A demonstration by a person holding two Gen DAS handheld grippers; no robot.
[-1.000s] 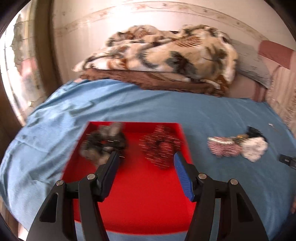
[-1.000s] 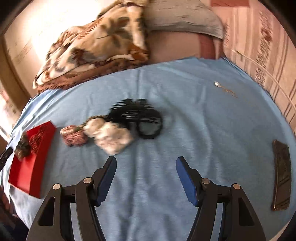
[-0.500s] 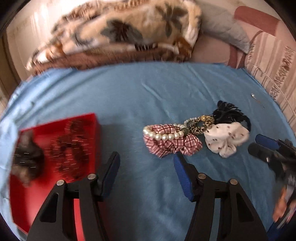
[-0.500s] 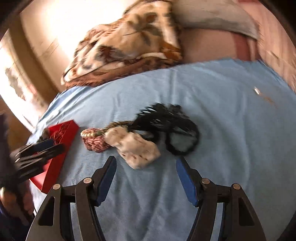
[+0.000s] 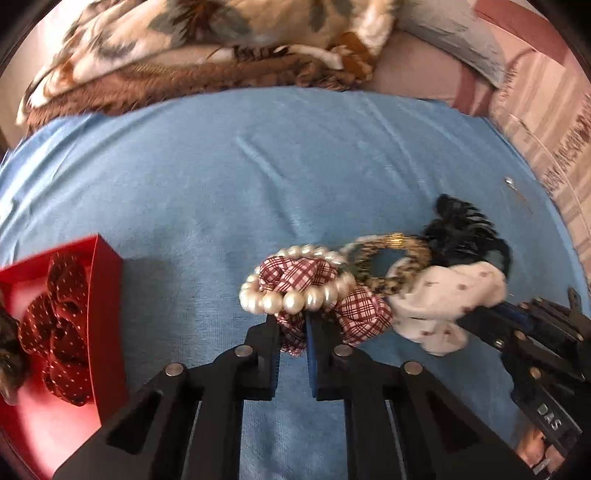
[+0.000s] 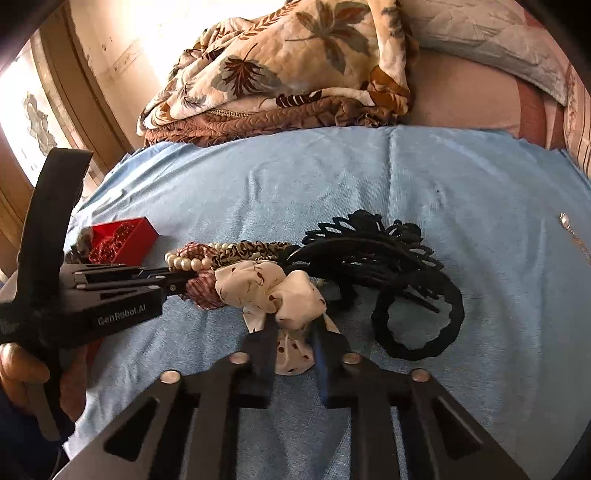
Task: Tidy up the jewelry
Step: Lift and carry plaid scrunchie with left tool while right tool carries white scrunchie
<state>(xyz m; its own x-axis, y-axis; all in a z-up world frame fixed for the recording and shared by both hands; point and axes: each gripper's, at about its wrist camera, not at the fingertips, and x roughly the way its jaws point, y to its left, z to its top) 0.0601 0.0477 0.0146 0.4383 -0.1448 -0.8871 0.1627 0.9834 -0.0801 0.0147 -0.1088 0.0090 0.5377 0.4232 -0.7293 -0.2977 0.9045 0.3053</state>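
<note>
On the blue sheet lies a heap of hair pieces. My left gripper (image 5: 293, 321) is closing, its pads pinching the near edge of the red plaid scrunchie (image 5: 364, 314), which passes through a pearl bracelet (image 5: 291, 301). My right gripper (image 6: 295, 328) is closing too, its pads pressing on the white spotted scrunchie (image 6: 273, 291). Behind these lie a leopard scrunchie (image 5: 391, 251), a black claw clip (image 6: 369, 243) and a black hair tie (image 6: 417, 317). The red box (image 5: 107, 295) at the left holds a dotted red scrunchie (image 5: 59, 314).
A folded floral blanket (image 6: 295, 62) and a grey pillow (image 6: 480, 29) lie at the far end of the bed. A small metal pin (image 6: 564, 219) rests on the blue sheet (image 5: 258, 166) at the right. A hand (image 6: 22, 369) holds the left gripper.
Both grippers swung toward the heap, came down on it and shut, the left on the plaid scrunchie, the right on the white one. The red box slid to the left edge of the left wrist view.
</note>
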